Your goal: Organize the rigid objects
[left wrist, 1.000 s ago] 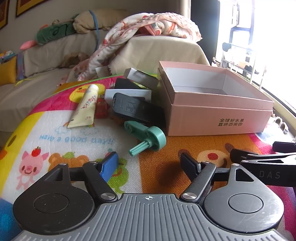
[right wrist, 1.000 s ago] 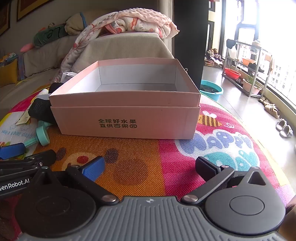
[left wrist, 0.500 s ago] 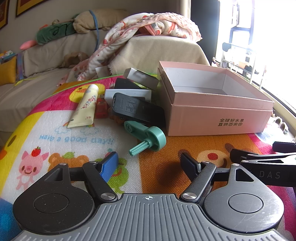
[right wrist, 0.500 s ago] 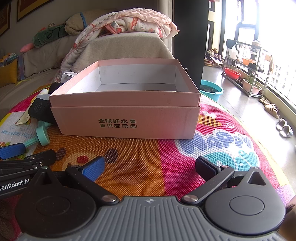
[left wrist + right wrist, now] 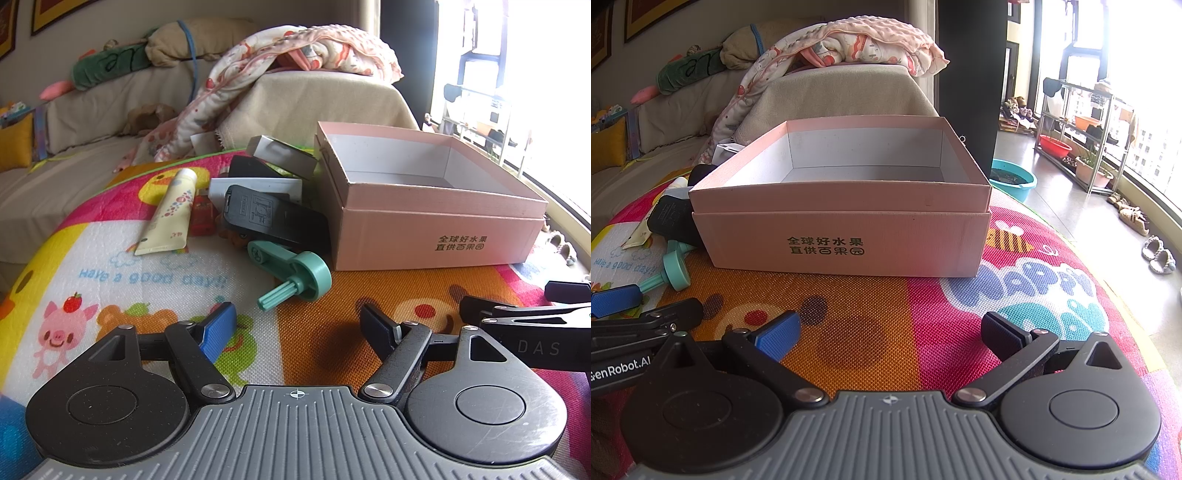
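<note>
My left gripper [image 5: 297, 325] has its jaws spread wide with nothing between them, low over the play mat [image 5: 110, 258]. My right gripper [image 5: 888, 332] is likewise wide open and empty. Directly ahead of the right gripper sits the pink cardboard box [image 5: 842, 240], open-topped, its visible interior bare. Left of the box lies a clutter: a green plastic crank piece [image 5: 295, 269], a black adapter [image 5: 266, 218], and a cream tube [image 5: 170, 210].

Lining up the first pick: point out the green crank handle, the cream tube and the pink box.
green crank handle [image 5: 295, 267]: left wrist view, on its arm.
cream tube [image 5: 171, 212]: left wrist view, mid-body.
pink box [image 5: 842, 221]: right wrist view, front wall.
</note>
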Demonstrator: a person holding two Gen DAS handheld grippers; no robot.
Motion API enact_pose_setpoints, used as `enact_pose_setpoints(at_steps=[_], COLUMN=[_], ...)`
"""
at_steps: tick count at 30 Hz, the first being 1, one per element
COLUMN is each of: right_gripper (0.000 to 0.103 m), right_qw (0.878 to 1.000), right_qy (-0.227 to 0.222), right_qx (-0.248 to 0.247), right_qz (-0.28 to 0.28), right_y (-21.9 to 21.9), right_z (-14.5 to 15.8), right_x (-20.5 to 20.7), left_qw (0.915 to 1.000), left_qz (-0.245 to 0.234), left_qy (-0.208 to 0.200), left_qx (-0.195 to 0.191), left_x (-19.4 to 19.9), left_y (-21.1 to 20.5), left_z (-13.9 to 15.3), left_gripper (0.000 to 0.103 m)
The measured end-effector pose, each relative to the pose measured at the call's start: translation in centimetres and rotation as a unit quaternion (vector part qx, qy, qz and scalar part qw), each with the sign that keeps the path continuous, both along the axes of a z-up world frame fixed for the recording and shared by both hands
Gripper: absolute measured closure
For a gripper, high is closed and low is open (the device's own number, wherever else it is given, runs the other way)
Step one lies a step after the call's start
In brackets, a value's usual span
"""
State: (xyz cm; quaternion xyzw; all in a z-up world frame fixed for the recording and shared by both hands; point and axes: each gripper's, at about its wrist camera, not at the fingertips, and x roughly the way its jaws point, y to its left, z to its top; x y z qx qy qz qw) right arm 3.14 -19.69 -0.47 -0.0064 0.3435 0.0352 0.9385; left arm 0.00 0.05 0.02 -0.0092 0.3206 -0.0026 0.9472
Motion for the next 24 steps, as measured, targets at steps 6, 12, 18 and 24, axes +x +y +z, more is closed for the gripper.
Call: enact_pose_setpoints(at_steps=[6,12,18,24], right_gripper=[0.000,0.000,0.000,0.000], right_qw=[1.000,1.000,1.000,1.000], right_qy=[0.000,0.000,0.000,0.000], right_qx=[-0.001,-0.001,-0.001,0.000], right_qz=[0.000,0.000,0.000,0.000], right_y=[0.02,0.01,-0.03,0.02], right_z=[0.01,0.01,-0.04,0.04], right_x=[0.00,0.01,0.02,-0.01], left_qw=[1.0000,1.0000,1.0000,1.0000], left_qz=[0.000,0.000,0.000,0.000], left_qy=[0.000,0.000,0.000,0.000], left_qx=[0.000,0.001,0.001,0.002], left_x=[0.00,0.00,-0.01,-0.01], left_y=[-0.01,0.00,-0.02,-0.03], left_z=[0.00,0.00,0.00,0.00], left_gripper=[0.023,0.023,0.023,0.023])
